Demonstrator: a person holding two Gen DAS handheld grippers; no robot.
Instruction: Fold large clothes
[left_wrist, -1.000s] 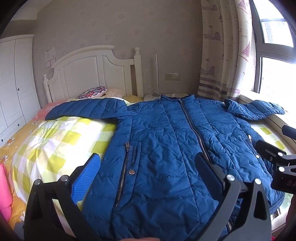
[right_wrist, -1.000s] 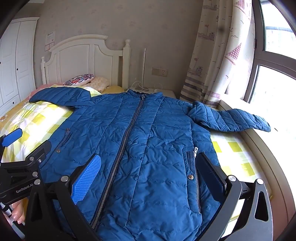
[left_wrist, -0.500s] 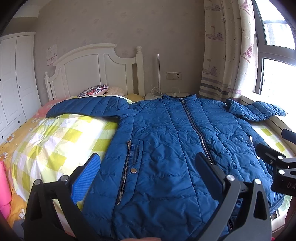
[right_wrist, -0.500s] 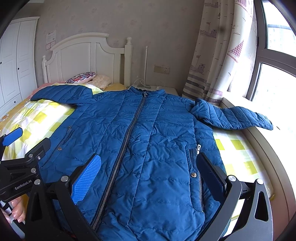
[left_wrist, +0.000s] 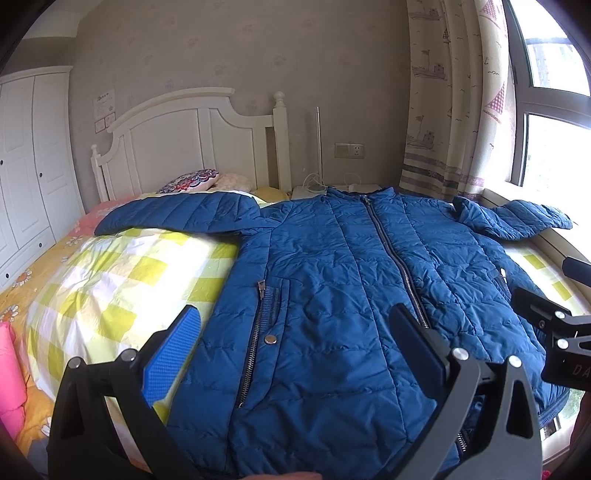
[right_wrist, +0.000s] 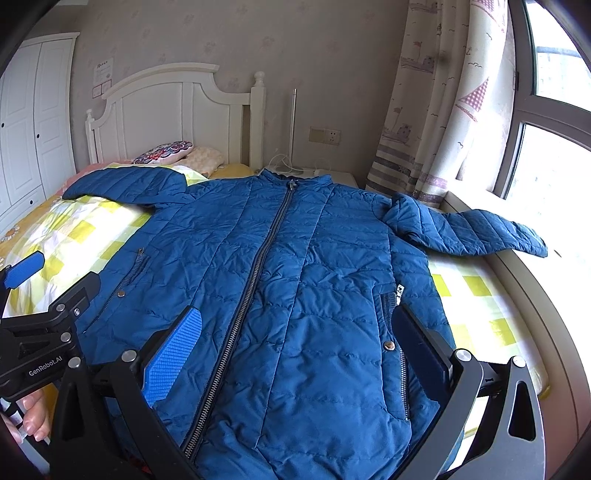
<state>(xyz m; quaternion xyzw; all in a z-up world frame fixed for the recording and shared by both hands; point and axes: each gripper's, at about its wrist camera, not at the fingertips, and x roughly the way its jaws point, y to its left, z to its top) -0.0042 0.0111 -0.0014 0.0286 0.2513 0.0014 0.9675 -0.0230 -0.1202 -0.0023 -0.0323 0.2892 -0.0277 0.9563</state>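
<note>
Jacket (left_wrist: 351, 295) flat on bed (left_wrist: 110, 280), zipped, sleeves out left/right. Left claw (left_wrist: 295, 343) and right claw (right_wrist: 299, 343) both apart, above near hem.

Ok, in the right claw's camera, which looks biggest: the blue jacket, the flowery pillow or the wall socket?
Largest to smallest, as they look in the right wrist view:
1. Blue jacket, filling most of the picture.
2. Flowery pillow.
3. Wall socket.
The jacket is nearest the camera, but it is plainly bigger anyway.

jacket (left_wrist: 332, 295) hem cut off at bottom edge, wall notice (right_wrist: 102, 72) text unreadable
</note>
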